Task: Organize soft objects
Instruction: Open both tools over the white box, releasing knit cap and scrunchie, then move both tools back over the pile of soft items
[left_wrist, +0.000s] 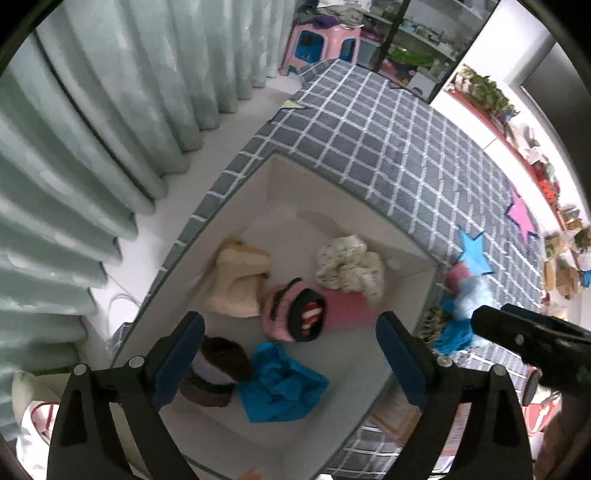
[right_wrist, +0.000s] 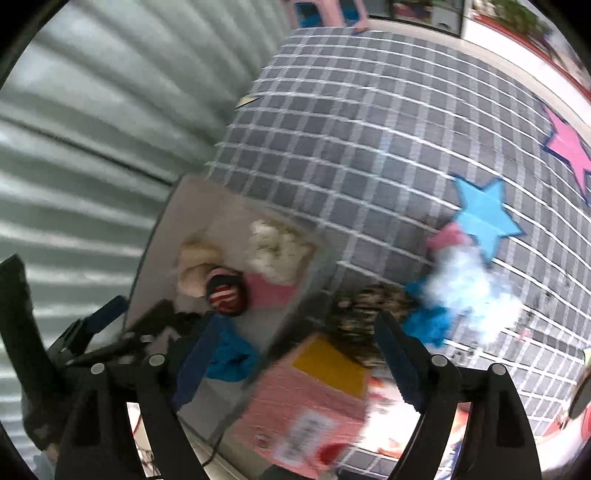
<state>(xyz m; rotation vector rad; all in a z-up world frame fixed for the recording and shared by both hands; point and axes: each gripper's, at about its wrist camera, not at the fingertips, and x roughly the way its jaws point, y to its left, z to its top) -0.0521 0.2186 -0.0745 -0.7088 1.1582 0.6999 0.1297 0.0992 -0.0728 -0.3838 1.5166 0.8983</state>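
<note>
Left wrist view, left gripper (left_wrist: 290, 350): seen above the white box (left_wrist: 413, 258); jaws spread wide, nothing held between them.
Left wrist view, box contents: a cream knitted piece (left_wrist: 238, 284) is seen at the far left; a white patterned cloth (left_wrist: 349, 267) lies beside it, over a pink cloth (left_wrist: 347, 312); a pink fuzzy hat (left_wrist: 284, 315) with a dark, red-and-white striped patch sits in the middle; a brown and lilac striped knit (left_wrist: 218, 371) and a crumpled blue cloth (left_wrist: 282, 384) lie nearest.
Left wrist view, outside the box: a heap of pale blue fluff (left_wrist: 474, 295) and blue fabric is seen on the grey checked bedspread (left_wrist: 388, 147), just beside the box wall; the right gripper (left_wrist: 532, 332) reaches in near it, its state hidden.
Right wrist view, right gripper (right_wrist: 295, 363): blurred; jaws spread apart, empty.
Right wrist view, soft heap: pale blue fluff (right_wrist: 469, 288), a speckled dark piece (right_wrist: 373, 306) and blue cloth are seen on the bedspread, by a blue star (right_wrist: 484, 218).
Right wrist view, foreground: a pink carton (right_wrist: 314, 406) is seen beneath the jaws.
</note>
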